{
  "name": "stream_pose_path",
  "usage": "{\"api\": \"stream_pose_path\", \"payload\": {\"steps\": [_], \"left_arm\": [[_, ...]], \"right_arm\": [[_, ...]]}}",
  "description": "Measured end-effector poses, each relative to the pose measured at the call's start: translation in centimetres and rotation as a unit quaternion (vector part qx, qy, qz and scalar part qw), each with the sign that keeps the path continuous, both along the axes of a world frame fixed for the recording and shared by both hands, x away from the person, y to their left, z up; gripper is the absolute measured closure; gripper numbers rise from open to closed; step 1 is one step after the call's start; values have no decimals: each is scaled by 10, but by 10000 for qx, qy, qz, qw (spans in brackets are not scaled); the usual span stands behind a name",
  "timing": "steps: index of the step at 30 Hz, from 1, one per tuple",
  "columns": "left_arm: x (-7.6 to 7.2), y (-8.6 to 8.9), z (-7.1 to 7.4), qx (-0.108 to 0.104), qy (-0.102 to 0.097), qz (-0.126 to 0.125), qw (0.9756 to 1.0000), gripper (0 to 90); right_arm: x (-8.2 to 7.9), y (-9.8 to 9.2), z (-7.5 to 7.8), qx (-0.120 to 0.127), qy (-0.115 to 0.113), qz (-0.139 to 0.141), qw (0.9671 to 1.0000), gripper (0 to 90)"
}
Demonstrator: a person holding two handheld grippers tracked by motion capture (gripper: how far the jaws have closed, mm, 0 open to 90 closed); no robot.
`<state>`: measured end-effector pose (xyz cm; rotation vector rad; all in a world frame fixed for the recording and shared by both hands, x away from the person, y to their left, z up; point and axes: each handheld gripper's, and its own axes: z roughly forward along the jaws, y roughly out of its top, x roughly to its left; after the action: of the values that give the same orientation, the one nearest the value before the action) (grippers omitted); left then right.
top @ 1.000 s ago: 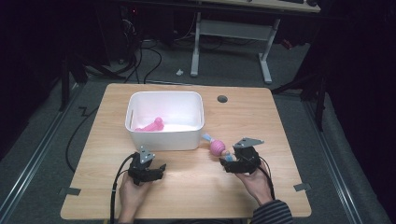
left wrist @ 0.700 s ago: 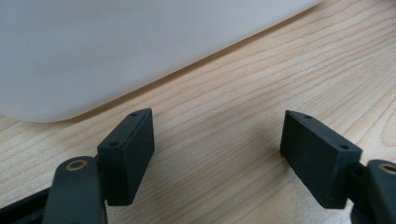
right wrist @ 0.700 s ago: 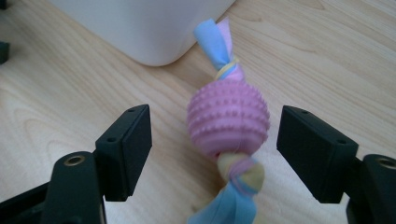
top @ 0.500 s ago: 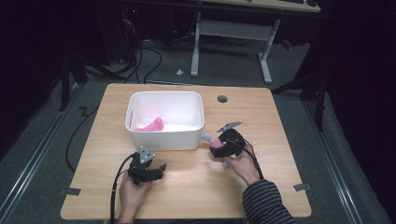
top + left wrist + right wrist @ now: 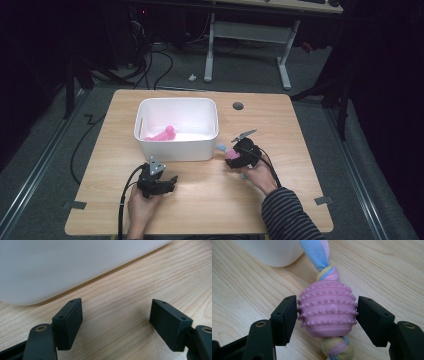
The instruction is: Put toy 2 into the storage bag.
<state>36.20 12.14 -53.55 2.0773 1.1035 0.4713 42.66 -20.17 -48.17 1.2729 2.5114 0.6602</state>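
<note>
Right tool (image 5: 327,315) clamping the pink studded ball (image 5: 327,307) beside the white bin (image 5: 176,131).
Its jaws have just been closing onto the ball's sides; squeeze at the widest ridge before lifting. Left tool (image 5: 117,322) rests wide, holding nothing.

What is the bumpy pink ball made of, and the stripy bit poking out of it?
The bumpy pink ball looks like soft rubber or silicone: matte, moulded in ridges with rows of little nubs. The stripy bit looks like twisted cloth in blue, pink and yellow, knotted at both ends. The right tongs have just been closing, and their pads now touch the ball's sides.
</note>
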Motion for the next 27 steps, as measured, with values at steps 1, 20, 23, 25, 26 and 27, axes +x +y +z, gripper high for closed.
{"api": "stream_pose_path", "payload": {"steps": [1, 20, 23, 25, 26, 27], "left_arm": [[0, 0, 0, 0, 0, 0, 10000, 269], [0, 0, 0, 4, 2, -1, 10000, 265], [0, 0, 0, 6, -3, 2, 10000, 266], [0, 0, 0, 4, -2, 1, 10000, 267], [0, 0, 0, 2, -2, 1, 10000, 268], [0, 0, 0, -1, -1, 0, 10000, 269]], "right_arm": [[0, 0, 0, 0, 0, 0, 10000, 348], [-26, -48, 69, 694, -389, 372, 9961, 354], [-25, -50, 85, 853, -504, 548, 9936, 351], [-25, -51, 91, 936, -686, 539, 9918, 350], [-25, -53, 92, 1018, -713, 504, 9910, 350], [-23, -54, 92, 1100, -697, 506, 9902, 351]]}}
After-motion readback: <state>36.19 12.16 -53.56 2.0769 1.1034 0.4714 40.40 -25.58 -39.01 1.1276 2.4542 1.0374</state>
